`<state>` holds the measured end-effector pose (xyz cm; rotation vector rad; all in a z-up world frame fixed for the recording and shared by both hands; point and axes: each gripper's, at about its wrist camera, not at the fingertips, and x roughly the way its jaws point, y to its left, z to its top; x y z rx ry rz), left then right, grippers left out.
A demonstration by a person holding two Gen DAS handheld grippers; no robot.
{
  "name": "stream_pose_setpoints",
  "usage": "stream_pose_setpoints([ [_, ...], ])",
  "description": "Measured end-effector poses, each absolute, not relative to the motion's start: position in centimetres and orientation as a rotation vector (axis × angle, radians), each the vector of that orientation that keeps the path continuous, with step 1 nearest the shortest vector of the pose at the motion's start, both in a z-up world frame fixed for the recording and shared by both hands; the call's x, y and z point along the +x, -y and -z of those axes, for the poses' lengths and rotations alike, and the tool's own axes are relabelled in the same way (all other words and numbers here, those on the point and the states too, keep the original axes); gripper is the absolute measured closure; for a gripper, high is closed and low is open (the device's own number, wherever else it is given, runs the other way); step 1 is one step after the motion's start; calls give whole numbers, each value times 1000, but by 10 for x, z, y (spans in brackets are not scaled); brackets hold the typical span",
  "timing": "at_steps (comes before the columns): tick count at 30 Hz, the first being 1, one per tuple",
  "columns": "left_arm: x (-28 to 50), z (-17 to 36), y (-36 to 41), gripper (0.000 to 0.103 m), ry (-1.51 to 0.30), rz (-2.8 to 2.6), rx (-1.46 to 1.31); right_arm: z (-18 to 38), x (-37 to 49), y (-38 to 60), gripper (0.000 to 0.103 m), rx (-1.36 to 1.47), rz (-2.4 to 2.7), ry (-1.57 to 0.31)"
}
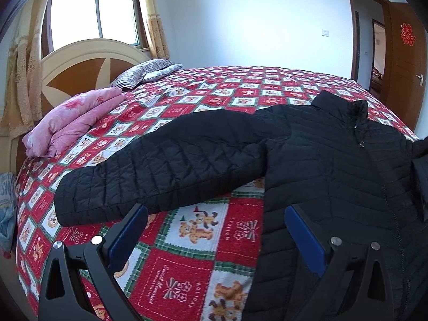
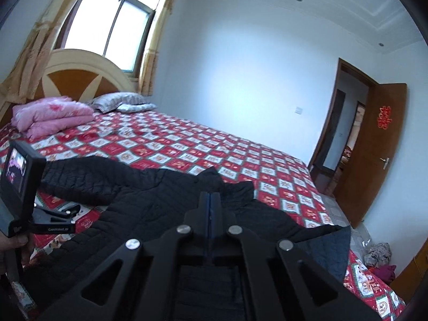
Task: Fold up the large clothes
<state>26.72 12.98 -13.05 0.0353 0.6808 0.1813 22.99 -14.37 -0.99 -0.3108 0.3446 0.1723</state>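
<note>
A black quilted jacket point(image 1: 321, 160) lies front up on the bed, zipped, its collar toward the far side. One sleeve point(image 1: 160, 165) stretches out to the left. My left gripper point(image 1: 216, 214) is open and empty, low over the bedspread, between the sleeve and the jacket's body. In the right wrist view the jacket point(image 2: 149, 206) spreads below my right gripper point(image 2: 210, 196). Its jaws are pressed together above the jacket's middle. I cannot tell whether fabric is pinched between them. The left gripper point(image 2: 64, 211) shows at the left edge there.
The bed has a red checked bedspread point(image 1: 187, 267). A folded pink quilt point(image 1: 75, 123) and a grey pillow point(image 1: 149, 72) lie by the headboard point(image 1: 80, 72). A window point(image 1: 93, 10) is behind it. An open brown door point(image 2: 374, 155) is at the right.
</note>
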Motion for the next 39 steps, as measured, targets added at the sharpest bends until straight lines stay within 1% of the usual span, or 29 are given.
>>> stream_pose_setpoints([
  [1,267,131,-132,1,-683,-182,32,18,232,137,103,-314,-173,-350],
  [2,266,131,-134,1,-684,-185,34,25,234,136,100,-314,-163,-361],
  [3,265,132,-136,1,-684,-187,35,33,237,136,93,-323,-149,-379],
  [4,265,132,-137,1,-684,-187,34,42,239,138,56,-345,-132,-402],
  [5,265,133,-139,1,-685,-186,31,50,241,144,8,-358,-121,-429],
  [6,265,134,-140,1,-687,-185,29,58,240,153,0,-352,-98,-440],
  [10,269,139,-138,1,-697,-176,16,93,248,199,0,-392,70,-489],
  [13,274,144,-128,1,-714,-156,19,109,268,222,0,-330,83,-570],
  [16,273,146,-115,1,-715,-134,37,122,289,224,0,-319,93,-619],
  [20,275,148,-99,1,-722,-106,60,135,315,214,1,-377,173,-630],
  [21,276,149,-96,1,-724,-101,64,139,322,213,3,-402,199,-635],
  [22,277,149,-94,1,-726,-97,67,141,325,215,13,-415,222,-644],
  [23,278,150,-92,1,-728,-92,67,144,330,219,41,-419,244,-660],
  [24,279,150,-92,1,-728,-88,66,146,335,223,53,-415,252,-690],
  [25,279,150,-91,1,-728,-86,65,145,338,230,62,-401,253,-704],
  [26,280,150,-92,1,-729,-87,64,143,338,234,77,-386,255,-703],
  [27,281,151,-92,1,-731,-88,63,140,336,237,84,-376,255,-698],
  [29,284,153,-95,1,-736,-94,60,130,330,238,91,-349,236,-676],
  [32,289,155,-98,1,-741,-105,55,118,317,226,93,-331,180,-637],
  [39,296,149,-108,1,-727,-139,56,91,282,159,94,-367,-27,-536],
])
